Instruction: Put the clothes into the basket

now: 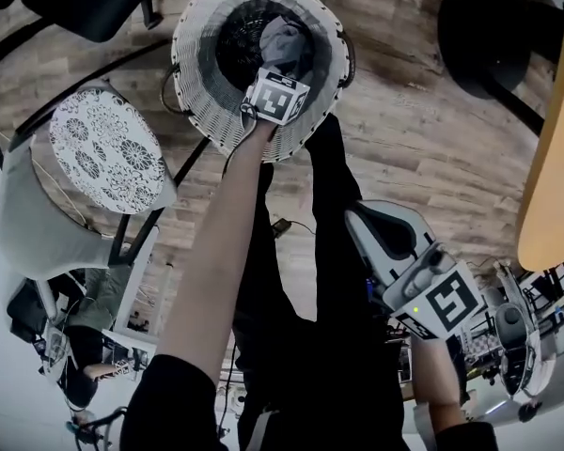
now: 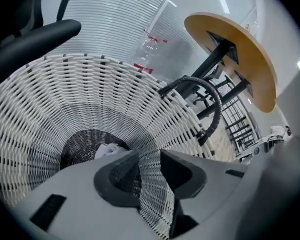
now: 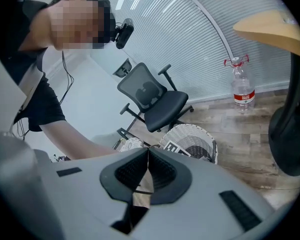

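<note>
While inside one basket [image 1: 203, 90], one garment [image 1: 284, 39].

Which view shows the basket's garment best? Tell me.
Head view: the grey garment lies plainly in the basket. Left gripper view catches only a pale scrap; right gripper view shows the basket small, garment indistinct.

I wear a black short-sleeved T-shirt [image 3: 37, 104] and black trousers [image 1: 263, 346]. A small black head camera [image 3: 123, 33] is strapped to my head, with a thin dark cable [image 3: 63, 69] running from it. The left gripper [image 2: 145, 171] and the right gripper [image 3: 147, 170] are pale grey plastic shells with dark ribbed pads [image 3: 165, 174]. Each carries a white cube with black square markers [image 1: 448, 301].
</note>
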